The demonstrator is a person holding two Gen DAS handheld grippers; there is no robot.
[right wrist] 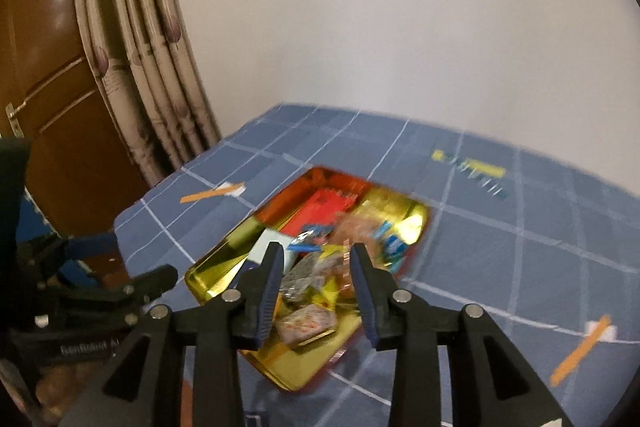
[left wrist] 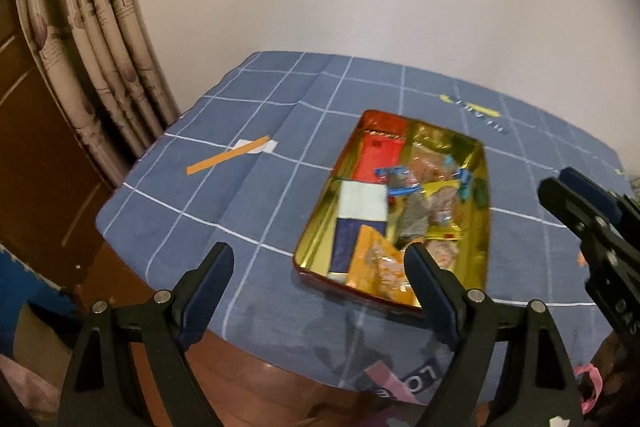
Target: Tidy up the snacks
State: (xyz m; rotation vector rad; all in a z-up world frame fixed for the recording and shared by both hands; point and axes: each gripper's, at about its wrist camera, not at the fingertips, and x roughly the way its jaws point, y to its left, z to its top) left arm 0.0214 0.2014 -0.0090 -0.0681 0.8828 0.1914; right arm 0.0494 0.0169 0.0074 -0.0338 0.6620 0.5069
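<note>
A gold-lined tin tray (left wrist: 316,227) with a red rim sits on the blue checked tablecloth (left wrist: 192,195). It holds several snacks: a red packet (left wrist: 380,157), a white packet (left wrist: 362,201), an orange packet (left wrist: 378,263) and clear wrapped sweets (left wrist: 436,167). My left gripper (left wrist: 320,263) is open and empty, above the near table edge, left of the tray's near end. My right gripper (right wrist: 318,259) is open and empty, hovering above the tray (right wrist: 224,259) and its snacks (right wrist: 308,321). The right gripper also shows at the right edge of the left wrist view (left wrist: 580,203).
An orange strip on white tape (left wrist: 230,159) lies on the cloth left of the tray; another (right wrist: 580,351) lies to the right. A yellow mark (left wrist: 472,105) is at the back. A curtain (left wrist: 100,47) and brown door (right wrist: 60,99) stand left of the table.
</note>
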